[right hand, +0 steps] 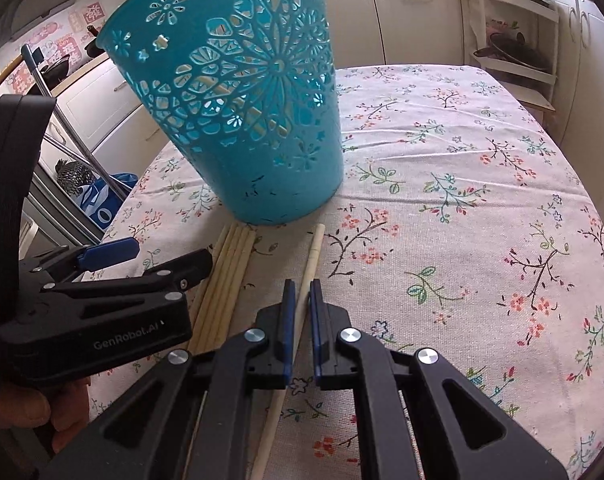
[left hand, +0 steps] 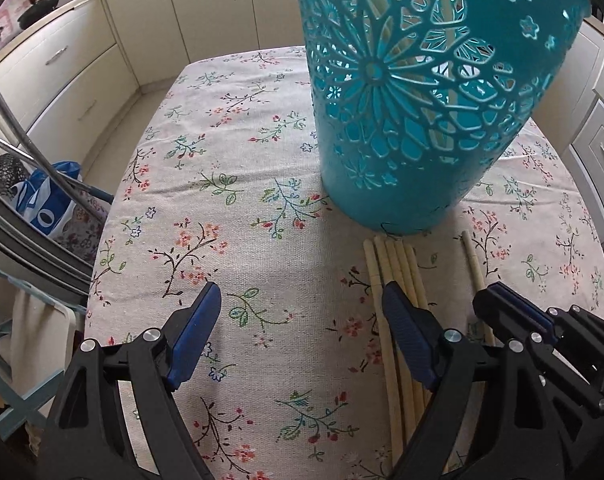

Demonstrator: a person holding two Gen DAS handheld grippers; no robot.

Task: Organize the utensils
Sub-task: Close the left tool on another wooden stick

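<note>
A teal cut-out basket stands on the floral tablecloth, with pale chopsticks showing through its holes. Just in front of it lies a bundle of several chopsticks. My left gripper is open and low over the cloth; its right finger rests over the bundle and nothing sits between its pads. A single chopstick lies apart to the right of the bundle. My right gripper is shut on this single chopstick near its middle.
Cream kitchen cabinets surround the table. A blue-and-white bag and metal tubes are beyond the table's left edge. A white shelf rack with a pan stands at the far right. Bare cloth stretches right of the basket.
</note>
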